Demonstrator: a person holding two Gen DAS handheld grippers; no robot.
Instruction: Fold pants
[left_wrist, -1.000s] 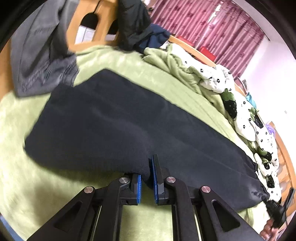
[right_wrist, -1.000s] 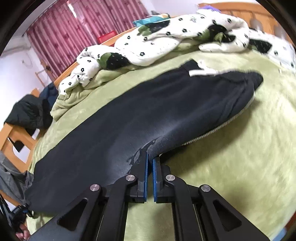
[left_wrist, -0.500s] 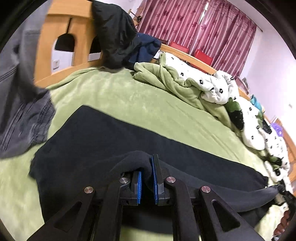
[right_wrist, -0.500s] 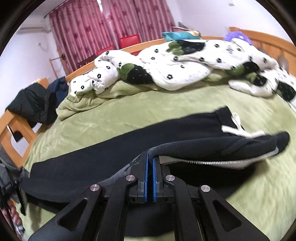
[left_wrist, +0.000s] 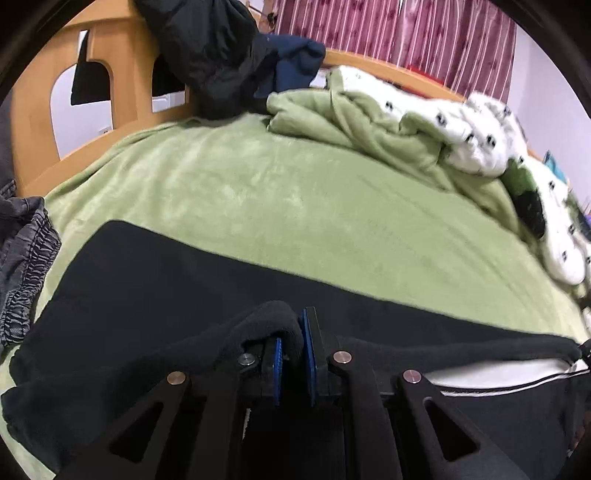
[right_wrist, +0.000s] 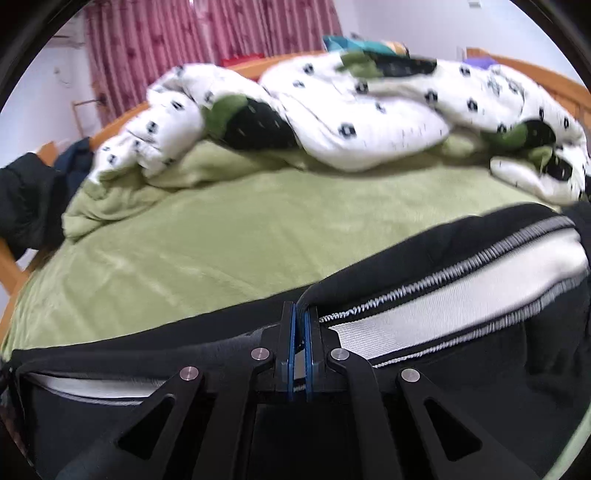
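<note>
A green fleece blanket (left_wrist: 280, 199) covers the wide bed, its wooden frame (left_wrist: 33, 122) rising at the far left in the left wrist view and maroon curtains (right_wrist: 192, 48) hanging beyond. A rumpled white quilt with black and green print (right_wrist: 369, 110) is heaped along the far side of the bed, with dark jackets (left_wrist: 218, 51) draped over the frame's far left corner and a grey elastic-waisted garment (left_wrist: 22, 273) lying at the left edge. The black pants (left_wrist: 147, 295) stretch across the near part of the blanket, their near edge lifted so that the pale inner lining and a stitched seam (right_wrist: 443, 295) face the right wrist camera. The left gripper (left_wrist: 293, 354) is pressed together on a raised fold of the black fabric, which bunches over its left finger. The right gripper (right_wrist: 300, 343) pinches the pants' edge between its blue pads, which stand almost touching.
</note>
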